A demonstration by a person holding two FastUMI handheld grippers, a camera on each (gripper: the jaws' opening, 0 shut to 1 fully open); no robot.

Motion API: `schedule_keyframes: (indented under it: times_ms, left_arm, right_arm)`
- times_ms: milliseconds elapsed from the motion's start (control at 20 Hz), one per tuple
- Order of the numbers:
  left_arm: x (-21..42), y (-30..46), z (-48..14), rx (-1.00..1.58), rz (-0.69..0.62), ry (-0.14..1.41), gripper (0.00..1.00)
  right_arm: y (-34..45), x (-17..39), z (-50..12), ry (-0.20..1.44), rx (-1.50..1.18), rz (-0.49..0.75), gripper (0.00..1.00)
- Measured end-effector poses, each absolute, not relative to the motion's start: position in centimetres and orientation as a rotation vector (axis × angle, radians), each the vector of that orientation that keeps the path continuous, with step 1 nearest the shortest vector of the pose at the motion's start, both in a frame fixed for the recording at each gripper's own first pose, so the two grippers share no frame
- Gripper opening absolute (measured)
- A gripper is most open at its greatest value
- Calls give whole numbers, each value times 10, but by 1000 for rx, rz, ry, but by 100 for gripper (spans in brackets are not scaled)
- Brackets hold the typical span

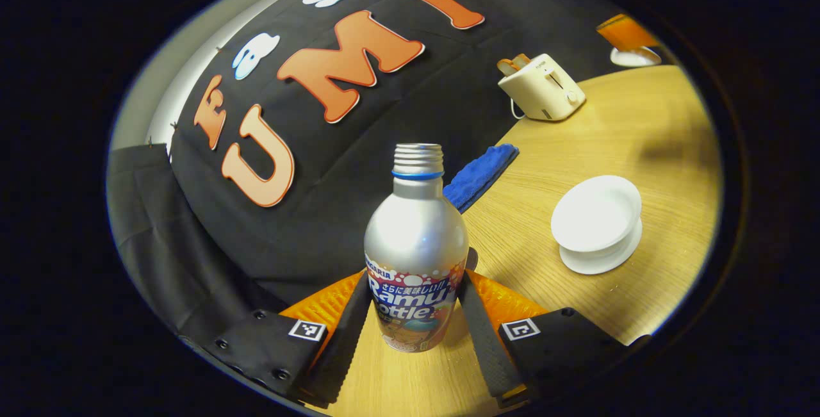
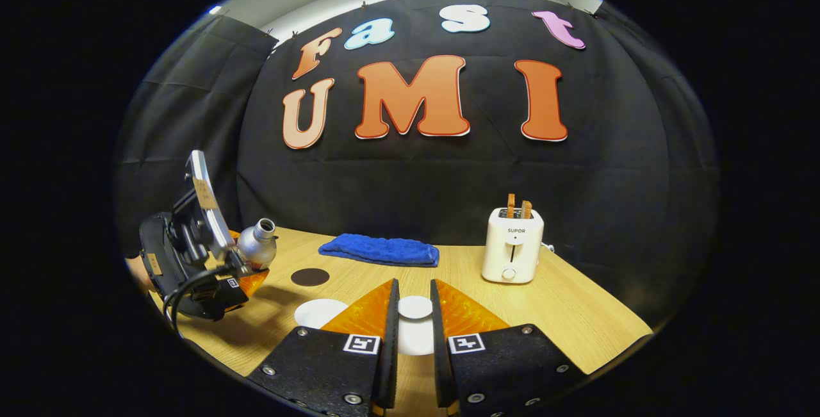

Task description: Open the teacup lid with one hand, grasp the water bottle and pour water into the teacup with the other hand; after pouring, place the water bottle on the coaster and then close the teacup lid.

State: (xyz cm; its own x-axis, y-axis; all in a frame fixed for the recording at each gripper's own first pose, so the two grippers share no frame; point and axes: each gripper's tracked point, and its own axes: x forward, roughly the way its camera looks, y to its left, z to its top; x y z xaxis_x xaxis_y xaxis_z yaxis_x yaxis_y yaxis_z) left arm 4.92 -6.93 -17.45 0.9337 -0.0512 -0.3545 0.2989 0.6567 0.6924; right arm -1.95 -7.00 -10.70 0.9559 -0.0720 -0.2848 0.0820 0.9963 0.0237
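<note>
My left gripper point(image 1: 416, 276) is shut on a silver water bottle point(image 1: 416, 244) with an open threaded mouth. The right gripper view has that gripper point(image 2: 255, 262) at the left, holding the bottle point(image 2: 256, 244) tilted above the table. The white teacup point(image 1: 596, 218) stands uncovered on its saucer, to the bottle's right. My right gripper point(image 2: 414, 286) is shut on the white teacup lid point(image 2: 415, 321), held low over the table. Beside its left finger part of the teacup point(image 2: 317, 311) shows. A dark round coaster point(image 2: 310, 277) lies just behind the cup.
A folded blue cloth point(image 2: 379, 250) lies at the back of the wooden table point(image 2: 576, 314). A cream toaster point(image 2: 512, 247) with two slices in it stands at the back right. The table's right edge runs close to the toaster.
</note>
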Motion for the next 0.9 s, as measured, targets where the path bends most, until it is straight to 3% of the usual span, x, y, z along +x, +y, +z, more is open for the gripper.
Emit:
schedule_keyframes:
  times_ms: [150, 200, 300, 400, 450, 500, 550, 900]
  left_arm:
    - [48, -72, -174, 930, -226, 291, 80]
    - [47, -75, -173, 961, -234, 281, 84]
    - [47, -77, -170, 1029, -244, 256, 80]
    - [49, -82, -171, 1087, -260, 240, 84]
    - [49, -84, -173, 1109, -271, 237, 80]
    - [48, -83, -172, 1136, -279, 235, 84]
    - [48, -83, -172, 1167, -285, 233, 80]
    - [55, -83, -169, 1365, -299, 174, 84]
  right_arm:
    - [-74, -23, -105, 281, 32, -84, 24]
    - [-76, -24, -105, 280, 31, -88, 25]
    - [-78, -27, -106, 279, 34, -93, 24]
    - [-80, -29, -104, 277, 39, -95, 25]
    - [-80, -30, -104, 278, 42, -94, 25]
    - [-80, -32, -104, 279, 44, -91, 25]
    - [-81, -34, -104, 277, 45, -94, 24]
    - [-85, -43, -103, 280, 67, -89, 24]
